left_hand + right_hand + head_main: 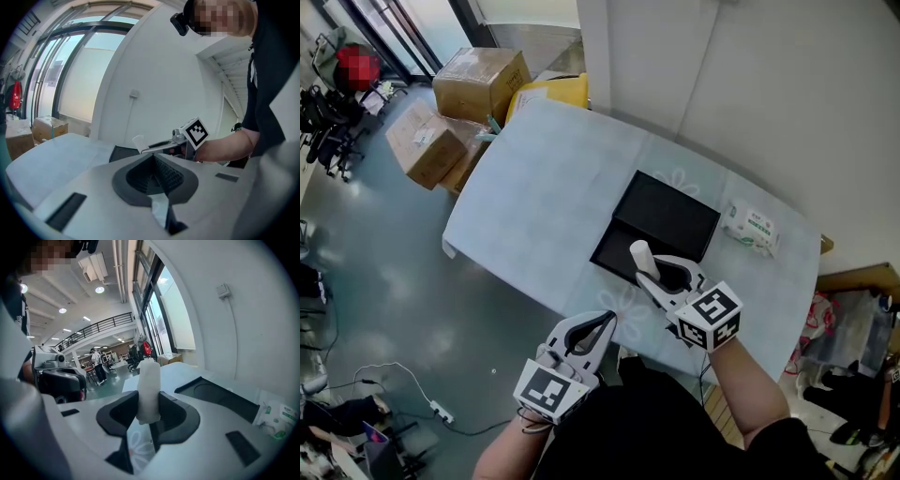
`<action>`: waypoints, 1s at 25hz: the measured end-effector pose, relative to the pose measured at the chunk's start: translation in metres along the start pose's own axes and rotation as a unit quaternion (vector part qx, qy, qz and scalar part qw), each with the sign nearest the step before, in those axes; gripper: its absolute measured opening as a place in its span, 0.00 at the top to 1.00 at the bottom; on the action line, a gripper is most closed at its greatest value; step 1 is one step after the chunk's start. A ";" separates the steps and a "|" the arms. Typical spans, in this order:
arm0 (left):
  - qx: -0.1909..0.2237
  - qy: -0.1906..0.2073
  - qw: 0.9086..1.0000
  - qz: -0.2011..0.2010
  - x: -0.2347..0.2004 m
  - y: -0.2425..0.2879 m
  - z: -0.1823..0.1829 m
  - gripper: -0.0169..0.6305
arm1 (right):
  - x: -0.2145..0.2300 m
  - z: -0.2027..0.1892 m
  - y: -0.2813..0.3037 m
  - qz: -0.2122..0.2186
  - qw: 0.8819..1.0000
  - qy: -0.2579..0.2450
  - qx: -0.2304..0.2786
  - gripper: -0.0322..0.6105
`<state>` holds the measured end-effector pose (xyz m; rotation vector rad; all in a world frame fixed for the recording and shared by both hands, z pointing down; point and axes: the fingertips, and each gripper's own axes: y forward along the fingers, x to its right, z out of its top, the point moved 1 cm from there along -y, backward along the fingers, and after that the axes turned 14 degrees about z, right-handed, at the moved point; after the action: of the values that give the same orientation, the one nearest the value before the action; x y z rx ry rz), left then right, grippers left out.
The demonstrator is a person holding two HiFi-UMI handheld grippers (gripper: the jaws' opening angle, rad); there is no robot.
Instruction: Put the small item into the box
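Note:
A small white cylindrical item stands upright between the jaws of my right gripper, which is shut on it just above the near edge of the open black box. The box lies flat on the pale blue tablecloth. My left gripper hovers at the table's front edge, left of the right one, its jaws closed together with nothing between them. In the left gripper view the right gripper and the item's tip show ahead.
A white wet-wipe pack lies right of the box. Cardboard cartons and a yellow bin stand on the floor beyond the table's far left corner. A white wall runs along the table's far side.

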<state>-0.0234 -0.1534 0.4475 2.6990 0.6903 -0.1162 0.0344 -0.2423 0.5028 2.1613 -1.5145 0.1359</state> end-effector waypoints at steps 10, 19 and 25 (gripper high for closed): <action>-0.032 -0.015 0.999 -0.021 -0.010 0.012 -0.033 0.96 | 0.040 -0.051 0.037 -0.020 0.993 0.014 -0.118 0.74; -0.037 -0.036 0.999 -0.013 -0.015 0.003 -0.050 0.96 | 0.065 -0.097 0.057 -0.042 0.965 0.002 -0.260 0.74; -0.038 -0.046 0.998 0.003 -0.024 -0.006 -0.054 0.96 | 0.075 -0.113 0.069 -0.049 0.949 0.000 -0.311 0.74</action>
<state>-0.0477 -0.1403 0.5000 2.6049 0.6469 -0.2070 0.0227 -0.2740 0.6515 1.7119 -1.2283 -0.3342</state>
